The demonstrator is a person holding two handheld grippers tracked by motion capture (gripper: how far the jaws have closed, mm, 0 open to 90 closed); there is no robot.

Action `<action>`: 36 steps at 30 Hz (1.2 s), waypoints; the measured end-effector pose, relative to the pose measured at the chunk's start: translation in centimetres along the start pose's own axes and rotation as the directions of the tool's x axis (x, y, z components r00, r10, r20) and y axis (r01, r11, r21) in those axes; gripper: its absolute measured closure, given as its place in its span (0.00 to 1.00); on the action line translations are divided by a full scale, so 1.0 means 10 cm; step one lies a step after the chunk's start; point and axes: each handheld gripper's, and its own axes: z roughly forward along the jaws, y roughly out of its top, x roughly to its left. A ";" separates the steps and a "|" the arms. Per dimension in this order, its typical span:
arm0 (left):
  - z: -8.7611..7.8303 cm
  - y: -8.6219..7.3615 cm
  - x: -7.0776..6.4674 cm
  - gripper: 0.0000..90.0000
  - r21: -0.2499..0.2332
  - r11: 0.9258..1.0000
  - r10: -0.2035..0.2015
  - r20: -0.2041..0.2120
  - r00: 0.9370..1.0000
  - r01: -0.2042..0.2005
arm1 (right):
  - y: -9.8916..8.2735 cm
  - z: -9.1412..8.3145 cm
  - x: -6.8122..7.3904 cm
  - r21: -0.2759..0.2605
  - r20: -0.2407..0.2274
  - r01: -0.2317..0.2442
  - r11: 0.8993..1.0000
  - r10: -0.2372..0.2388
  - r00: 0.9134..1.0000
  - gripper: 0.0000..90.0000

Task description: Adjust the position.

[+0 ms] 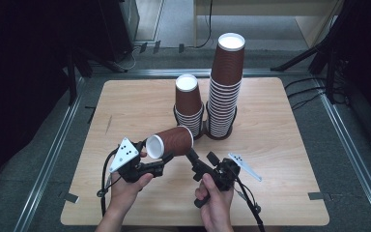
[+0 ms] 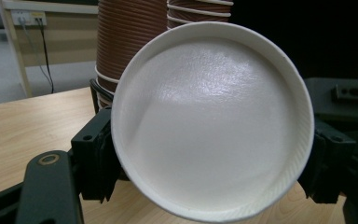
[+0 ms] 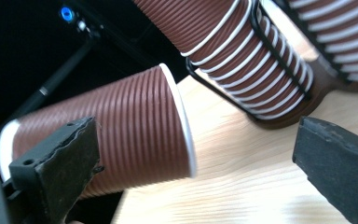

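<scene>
Holding the brown paper cup (image 1: 170, 142) on its side above the table (image 1: 280, 164), your left gripper (image 1: 160, 164) is clamped on the closed base end, whose white bottom faces its camera, while the open rim points toward the short stack (image 1: 189, 107) in its wire ring. Your right gripper (image 1: 199, 166) stands wide apart just beside the cup wall, not pressing it. If you squeeze the thin wall there, it may crush; if the left releases first, the cup can drop and roll. I cannot tell well how deep the left pads sit. The tall stack (image 1: 225, 92) is near, so a wide swing may knock it.
</scene>
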 end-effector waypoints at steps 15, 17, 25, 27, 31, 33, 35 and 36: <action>0.02 -0.02 -0.03 0.24 -0.005 1.000 0.009 0.002 1.000 -0.009 | -0.06 0.06 0.03 0.079 -0.050 -0.448 0.891 0.452 0.891 0.00; 0.03 -0.03 -0.04 0.24 -0.002 1.000 0.010 0.005 1.000 -0.010 | -0.07 0.07 0.04 0.081 -0.042 -0.478 0.874 0.482 0.875 0.00; 0.05 -0.04 -0.07 0.24 0.003 1.000 0.023 0.008 1.000 -0.024 | -0.09 0.11 0.06 0.133 -0.030 -0.627 0.767 0.636 0.771 0.00; 0.06 -0.05 -0.08 0.24 0.002 1.000 0.022 0.009 1.000 -0.022 | -0.09 0.14 0.05 0.147 -0.033 -0.659 0.737 0.670 0.742 0.00; 0.07 -0.06 -0.10 0.24 0.006 1.000 0.029 0.011 1.000 -0.029 | -0.12 0.21 0.06 0.146 -0.033 -0.715 0.684 0.725 0.688 0.00; 0.08 -0.07 -0.10 0.24 0.007 1.000 0.029 0.012 1.000 -0.029 | -0.12 0.21 0.06 0.152 -0.032 -0.723 0.674 0.734 0.678 0.00; 0.08 -0.07 -0.11 0.24 0.007 1.000 0.027 0.012 1.000 -0.027 | -0.13 0.23 0.06 0.150 -0.028 -0.735 0.661 0.746 0.665 0.00; 0.08 -0.07 -0.11 0.24 0.007 1.000 0.027 0.012 1.000 -0.027 | -0.13 0.24 0.06 0.151 -0.027 -0.741 0.655 0.752 0.659 0.00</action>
